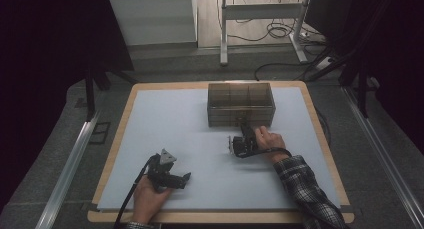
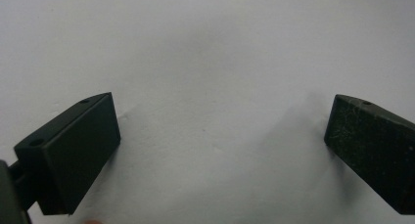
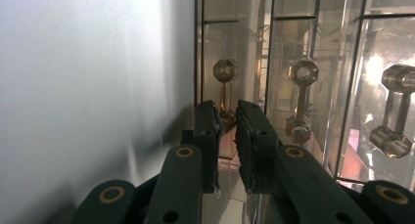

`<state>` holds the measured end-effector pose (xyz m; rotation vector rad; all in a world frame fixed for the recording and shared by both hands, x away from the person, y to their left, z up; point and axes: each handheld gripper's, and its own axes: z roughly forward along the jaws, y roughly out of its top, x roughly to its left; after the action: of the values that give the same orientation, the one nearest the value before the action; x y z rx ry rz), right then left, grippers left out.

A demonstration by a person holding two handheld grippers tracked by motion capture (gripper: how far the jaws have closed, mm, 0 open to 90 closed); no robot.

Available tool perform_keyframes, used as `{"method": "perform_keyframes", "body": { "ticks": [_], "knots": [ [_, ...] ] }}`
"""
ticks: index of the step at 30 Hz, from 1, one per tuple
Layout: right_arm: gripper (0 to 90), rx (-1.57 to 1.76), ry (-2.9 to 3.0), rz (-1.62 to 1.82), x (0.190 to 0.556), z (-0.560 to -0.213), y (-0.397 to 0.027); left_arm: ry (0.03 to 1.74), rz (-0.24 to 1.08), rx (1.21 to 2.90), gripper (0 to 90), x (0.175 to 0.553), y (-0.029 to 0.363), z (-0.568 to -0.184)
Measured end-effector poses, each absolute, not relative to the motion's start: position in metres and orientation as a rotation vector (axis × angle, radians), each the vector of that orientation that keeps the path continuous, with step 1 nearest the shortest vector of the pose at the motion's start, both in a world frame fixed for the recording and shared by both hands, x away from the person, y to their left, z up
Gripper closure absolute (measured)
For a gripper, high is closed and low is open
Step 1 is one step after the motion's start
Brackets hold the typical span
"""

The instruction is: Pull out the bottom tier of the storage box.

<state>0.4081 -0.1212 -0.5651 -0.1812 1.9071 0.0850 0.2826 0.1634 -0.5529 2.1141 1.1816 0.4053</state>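
Black jaws of the right hand-held gripper [image 3: 226, 136] pinch the first handle [image 3: 225, 94] on the box [image 1: 241, 105]. Squeeze tight, then pull straight out. Left hand-held gripper [image 1: 186, 179] waits wide apart, near the box.

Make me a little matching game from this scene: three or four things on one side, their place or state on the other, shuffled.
Things:
1. left gripper
2. right gripper
3. clear drawer box
4. white mat

States:
a. jaws pinched on a drawer handle
b. covers the tabletop
c. jaws wide open, nothing between
d. stands at the table's far side

Pairs: 1-c, 2-a, 3-d, 4-b
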Motion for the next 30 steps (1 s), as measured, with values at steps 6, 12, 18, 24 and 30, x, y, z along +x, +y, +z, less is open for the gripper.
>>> {"method": "perform_keyframes", "body": {
  "ticks": [6,12,18,24,30],
  "knots": [
    [79.6,-0.183,1.929,0.1,0.406,-0.564,-0.122,1.182,0.405,2.114,0.0,0.283,0.163,-0.553],
    [79.5,-0.183,1.903,0.115,0.399,-0.563,-0.125,1.182,0.405,2.114,0.0,0.283,0.163,-0.553],
    [79.4,-0.189,1.986,0.141,0.392,-0.56,-0.127,1.182,0.405,2.114,0.0,0.283,0.163,-0.553],
    [79.3,-0.189,1.941,0.149,0.379,-0.559,-0.129,1.182,0.405,2.114,0.0,0.283,0.163,-0.553],
    [79.2,-0.195,1.945,0.145,0.37,-0.559,-0.13,1.183,0.405,2.115,0.0,0.283,0.163,-0.553]
  ]
}}
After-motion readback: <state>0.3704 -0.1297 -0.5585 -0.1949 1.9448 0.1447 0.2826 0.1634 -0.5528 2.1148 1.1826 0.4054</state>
